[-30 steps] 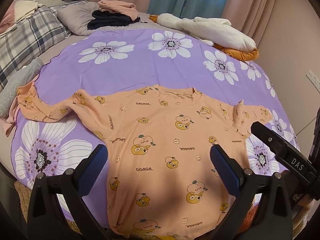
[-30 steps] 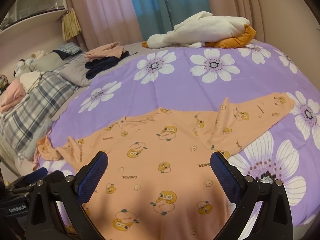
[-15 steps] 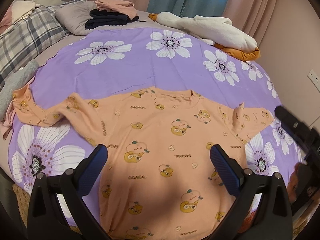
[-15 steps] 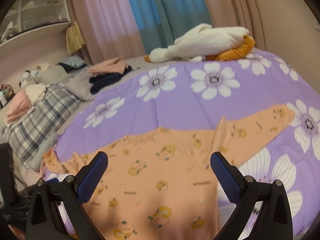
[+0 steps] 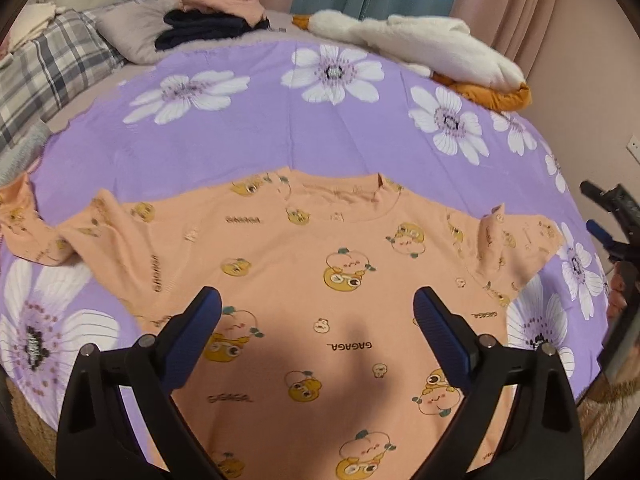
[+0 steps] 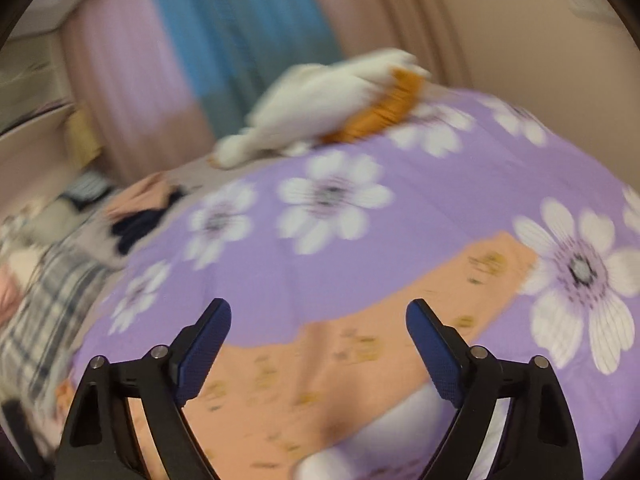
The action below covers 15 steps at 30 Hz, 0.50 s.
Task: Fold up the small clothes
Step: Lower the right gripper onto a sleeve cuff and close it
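- The peach long-sleeved top [image 5: 320,280] lies spread flat on the purple flowered sheet [image 5: 320,132], collar on the far side, a sleeve trailing out to each side; nothing is folded yet.
- Your left gripper [image 5: 316,308] hovers over the middle of the top, jaws wide and holding nothing.
- Your right gripper [image 6: 318,320] sits over the top's right shoulder, jaws likewise wide and empty — that view is badly blurred, so trust the left one for detail.
- Take the sleeves first, I'd judge: the right sleeve [image 6: 460,280] runs out straight from the body, while the left sleeve [image 5: 44,228] is rumpled at its end.
- Pinch each sleeve near the cuff, catching both layers, and carry it across the chest so that the fold falls on the shoulder seam.
- Lift only a little — a high pull will likely drag the body and wrinkle it.
- The plush toy [image 5: 412,44] and the stacked clothes [image 5: 216,16] lie well beyond the collar, clear of your work.
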{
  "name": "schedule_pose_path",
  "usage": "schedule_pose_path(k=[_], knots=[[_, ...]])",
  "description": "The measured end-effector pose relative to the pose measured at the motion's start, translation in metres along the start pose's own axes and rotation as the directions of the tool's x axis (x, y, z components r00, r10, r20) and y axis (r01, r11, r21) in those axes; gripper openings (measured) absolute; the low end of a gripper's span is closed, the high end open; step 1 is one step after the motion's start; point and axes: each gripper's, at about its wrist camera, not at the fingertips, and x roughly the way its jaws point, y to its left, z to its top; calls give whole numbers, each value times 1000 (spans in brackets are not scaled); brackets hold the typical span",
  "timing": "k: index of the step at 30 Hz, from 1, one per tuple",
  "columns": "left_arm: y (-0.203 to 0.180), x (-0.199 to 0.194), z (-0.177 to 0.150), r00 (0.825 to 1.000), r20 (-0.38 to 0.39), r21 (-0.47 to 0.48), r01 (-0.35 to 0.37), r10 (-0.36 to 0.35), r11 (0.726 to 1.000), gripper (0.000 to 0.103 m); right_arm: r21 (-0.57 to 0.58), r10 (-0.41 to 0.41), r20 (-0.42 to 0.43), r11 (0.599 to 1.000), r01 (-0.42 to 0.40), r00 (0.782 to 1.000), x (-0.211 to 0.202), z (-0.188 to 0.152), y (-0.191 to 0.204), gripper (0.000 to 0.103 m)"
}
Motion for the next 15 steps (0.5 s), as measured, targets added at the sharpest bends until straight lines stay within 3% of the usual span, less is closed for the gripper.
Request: schedule_pose_path(k=[5,9,11,15], knots=[[-2,22,1,998,-61,-7,0,0,1000,96,198,-105,-93,973,122,990,40,12,-75,70],[-4,30,1,996,-80,-10,-25,24,1000,96,281,-249,-117,920,272,961,50,12,-122,65],[-7,35,0,994,-101,-3,-46,46,999,96,334,-204,-122,913,234,971,56,9,-140,63],[-9,36,-2,992,-106,14,-66,67,998,96,390,-100,-144,908,150,984,76,2,-150,47]])
